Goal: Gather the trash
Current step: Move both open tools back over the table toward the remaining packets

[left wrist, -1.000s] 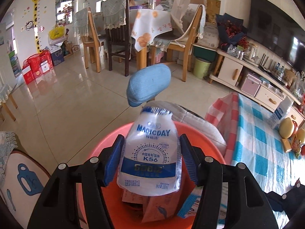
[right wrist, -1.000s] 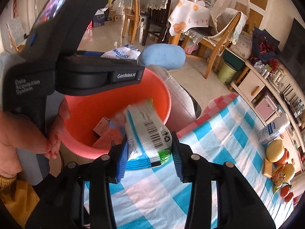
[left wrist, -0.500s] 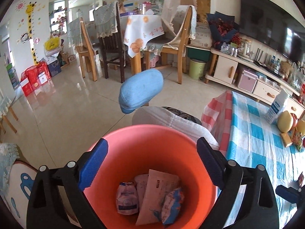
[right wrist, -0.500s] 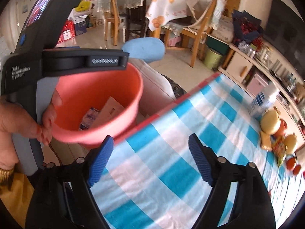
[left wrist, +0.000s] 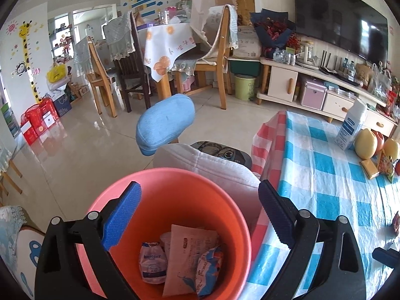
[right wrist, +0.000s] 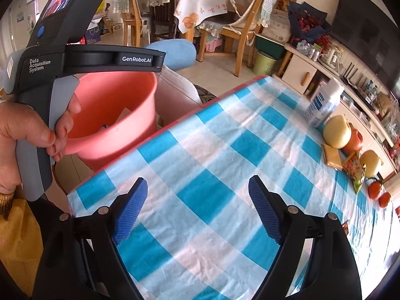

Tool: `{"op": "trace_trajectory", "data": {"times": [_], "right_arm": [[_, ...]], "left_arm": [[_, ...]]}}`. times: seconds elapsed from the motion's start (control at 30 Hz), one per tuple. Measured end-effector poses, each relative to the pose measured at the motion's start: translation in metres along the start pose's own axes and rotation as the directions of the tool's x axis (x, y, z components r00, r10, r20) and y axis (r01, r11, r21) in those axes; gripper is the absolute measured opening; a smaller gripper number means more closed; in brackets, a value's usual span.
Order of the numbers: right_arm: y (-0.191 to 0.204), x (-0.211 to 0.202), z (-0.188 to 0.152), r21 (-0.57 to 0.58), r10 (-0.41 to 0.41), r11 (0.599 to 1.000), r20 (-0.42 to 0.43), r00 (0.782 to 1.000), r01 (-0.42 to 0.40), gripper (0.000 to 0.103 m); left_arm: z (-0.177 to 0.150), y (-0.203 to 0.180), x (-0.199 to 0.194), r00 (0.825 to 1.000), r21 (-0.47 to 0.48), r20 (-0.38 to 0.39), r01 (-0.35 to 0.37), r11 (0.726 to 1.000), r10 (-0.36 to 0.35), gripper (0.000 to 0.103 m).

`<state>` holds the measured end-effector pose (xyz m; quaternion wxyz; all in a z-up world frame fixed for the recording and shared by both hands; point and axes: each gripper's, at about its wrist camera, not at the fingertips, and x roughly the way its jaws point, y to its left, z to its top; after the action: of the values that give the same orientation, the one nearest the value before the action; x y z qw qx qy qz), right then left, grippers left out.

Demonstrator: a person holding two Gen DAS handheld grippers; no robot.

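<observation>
Wrappers (left wrist: 185,257) lie in the orange bucket (left wrist: 232,215) beside the bench (right wrist: 225,150), under the spread, empty left hand-held gripper (left wrist: 197,215), while the equally spread right hand-held gripper (right wrist: 197,212) faces snack packets (right wrist: 352,167) at two o'clock, likely next.

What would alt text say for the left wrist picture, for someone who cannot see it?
An open hand-held gripper hangs empty over an orange bucket holding several crumpled wrappers. To the right is a table with a blue checked cloth, with a carton and fruit at its far end; behind is a tiled dining room.
</observation>
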<state>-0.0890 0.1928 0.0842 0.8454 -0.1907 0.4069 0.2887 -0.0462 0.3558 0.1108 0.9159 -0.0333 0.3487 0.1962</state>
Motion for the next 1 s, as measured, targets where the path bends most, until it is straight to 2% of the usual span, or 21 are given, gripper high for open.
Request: {"op": "trace_trajectory", "data": {"times": [0.1,0.43,1.0], "right_arm": [[-0.008,0.0,-0.006,0.015,-0.011,1.0,-0.011,1.0,0.011,0.089],[-0.03,-0.005,-0.023,0.033,-0.026,0.999,-0.032,0.999,0.027,0.089],[-0.06,-0.018,-0.039,0.07,-0.035,0.997,-0.015,0.999,0.036,0.089]], "left_arm": [[0.0,-0.01,0.0,1.0,0.019,0.001,0.007,1.0,-0.007,0.094],[0.0,-0.047,-0.003,1.0,0.097,0.004,0.022,0.995,-0.022,0.094],[-0.007,-0.1,-0.006,1.0,0.235,0.01,0.02,0.972,-0.024,0.094]]}}
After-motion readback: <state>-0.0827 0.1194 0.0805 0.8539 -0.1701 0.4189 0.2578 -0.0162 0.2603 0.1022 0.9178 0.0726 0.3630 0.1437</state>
